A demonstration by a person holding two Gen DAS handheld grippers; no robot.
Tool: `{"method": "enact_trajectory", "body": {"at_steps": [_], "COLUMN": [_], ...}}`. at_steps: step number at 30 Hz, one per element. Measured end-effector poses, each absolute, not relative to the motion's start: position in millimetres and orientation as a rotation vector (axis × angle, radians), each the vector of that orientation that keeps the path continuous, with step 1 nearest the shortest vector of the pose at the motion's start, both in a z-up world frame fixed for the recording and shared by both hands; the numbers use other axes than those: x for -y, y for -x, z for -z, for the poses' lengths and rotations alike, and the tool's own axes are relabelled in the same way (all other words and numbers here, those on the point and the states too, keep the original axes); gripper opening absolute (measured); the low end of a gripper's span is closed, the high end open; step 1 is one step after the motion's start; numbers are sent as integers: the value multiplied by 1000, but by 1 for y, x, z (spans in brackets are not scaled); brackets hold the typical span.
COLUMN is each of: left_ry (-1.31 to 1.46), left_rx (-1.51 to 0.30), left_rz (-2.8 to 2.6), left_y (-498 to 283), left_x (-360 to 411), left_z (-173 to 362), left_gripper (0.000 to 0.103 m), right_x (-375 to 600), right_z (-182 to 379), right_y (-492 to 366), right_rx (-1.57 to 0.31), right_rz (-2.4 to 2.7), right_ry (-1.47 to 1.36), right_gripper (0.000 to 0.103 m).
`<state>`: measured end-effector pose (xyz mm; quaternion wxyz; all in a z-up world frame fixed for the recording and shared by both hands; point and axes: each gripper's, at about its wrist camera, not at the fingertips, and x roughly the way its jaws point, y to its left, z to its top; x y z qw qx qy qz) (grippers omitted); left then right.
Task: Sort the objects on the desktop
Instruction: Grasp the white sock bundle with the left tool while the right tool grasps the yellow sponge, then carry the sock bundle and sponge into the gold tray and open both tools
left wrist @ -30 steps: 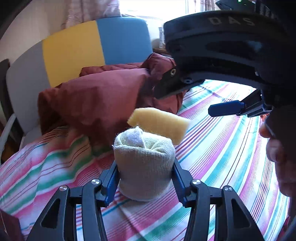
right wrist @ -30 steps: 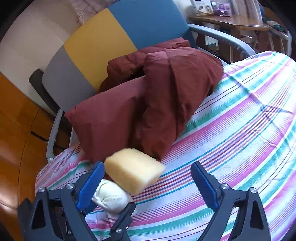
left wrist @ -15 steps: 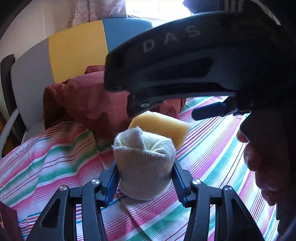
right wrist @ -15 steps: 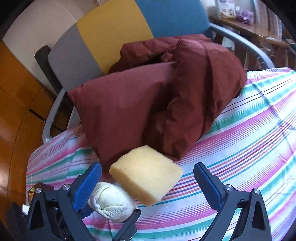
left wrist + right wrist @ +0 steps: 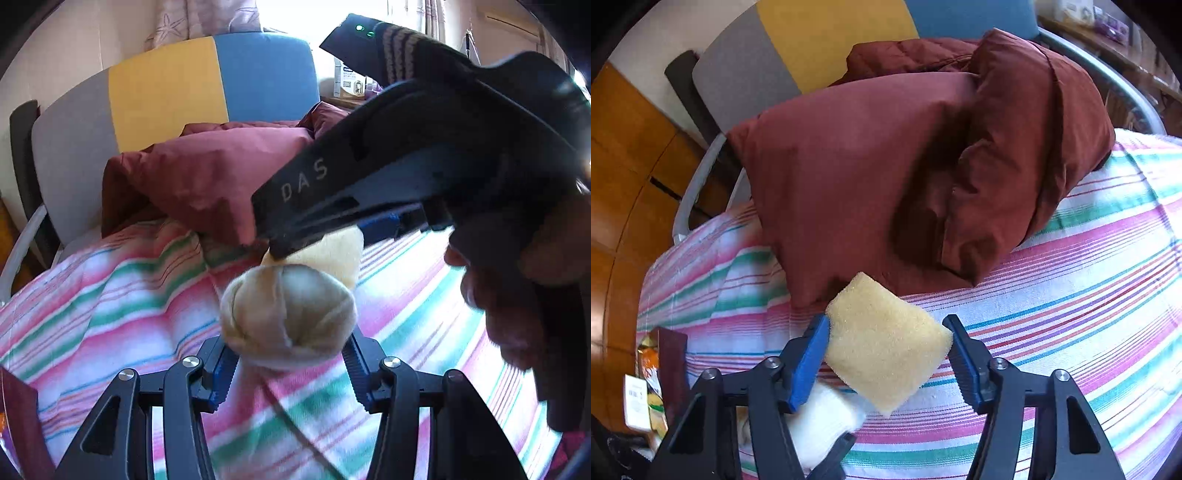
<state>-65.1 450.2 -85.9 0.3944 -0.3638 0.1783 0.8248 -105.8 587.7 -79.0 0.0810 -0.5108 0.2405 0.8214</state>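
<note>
A striped cloth (image 5: 1071, 266) covers the surface, a maroon jacket (image 5: 886, 166) heaped on it. Just in front of the jacket, the right gripper (image 5: 886, 350), wide a moment ago, is closing around the yellow sponge (image 5: 882, 343). The left gripper (image 5: 288, 365) pinches a rolled sock (image 5: 288, 317) beside it.

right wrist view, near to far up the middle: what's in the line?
Right gripper, jaws closing around the yellow sponge → striped cloth → maroon jacket → grey, yellow and blue chair back.
</note>
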Motion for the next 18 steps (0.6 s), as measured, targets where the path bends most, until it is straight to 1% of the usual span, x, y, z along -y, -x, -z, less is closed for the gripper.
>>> {"method": "enact_trajectory", "body": {"at_steps": [3,6,8,11,14,18], "left_ry": [974,1016,1045,1065,1077,1059], "left_rx": [-428,-418,-413,-409,-407,-413], "left_rz": [-2092,-2095,-2098,-2112,-2125,-2143], "left_y": [62,59,52,41,46,44], "left_x": [-435,-424,-414,-398,-389,-377], "left_z": [89,94,99,105,104,97], "left_gripper": [52,50,49,49,48,48], "right_x": [-587,-593,-594,-589,-576,-564], "right_z": [78,81,83,84,83,77], "right_y": [105,103,102,103,104,101], "right_rx": [-711,-769,-786,-764,-678,-615], "right_rz": [-2461,-2457,-2458,-2467,-2481,-2473], "right_ry": [1547,1577,1584,1617,1622,1617], "right_gripper": [61,64,64,63,59,55]}}
